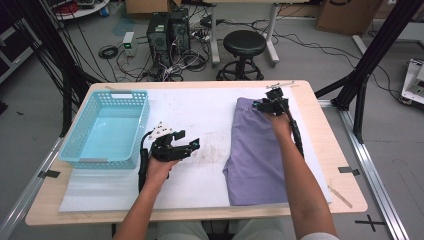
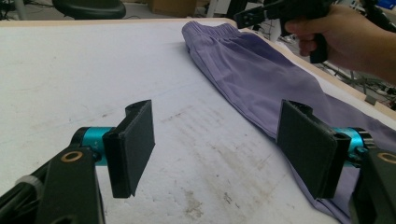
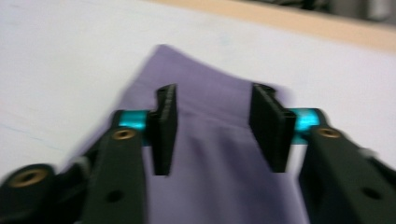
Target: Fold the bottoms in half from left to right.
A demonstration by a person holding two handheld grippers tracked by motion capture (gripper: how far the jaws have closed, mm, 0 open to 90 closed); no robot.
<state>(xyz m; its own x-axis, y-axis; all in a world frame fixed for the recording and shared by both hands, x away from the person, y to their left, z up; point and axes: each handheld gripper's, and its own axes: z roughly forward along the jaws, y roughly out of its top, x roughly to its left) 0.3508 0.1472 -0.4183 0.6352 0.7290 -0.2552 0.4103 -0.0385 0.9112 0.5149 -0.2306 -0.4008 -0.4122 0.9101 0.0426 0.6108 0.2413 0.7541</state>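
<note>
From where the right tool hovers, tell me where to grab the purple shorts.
Take the purple shorts at the gathered waistband on the far end, coming straight down from above. They lie flat and folded; the elastic edge is likely the thickest ridge, and the right tool hangs open over it.

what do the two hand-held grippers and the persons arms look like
Both are black. The left hand-held gripper has flat rectangular black pads on teal collars, brass-coloured pivots, a grey three-cornered plate on top and a black trailing cable. The right hand-held gripper looks alike. The forearms are bare.
</note>
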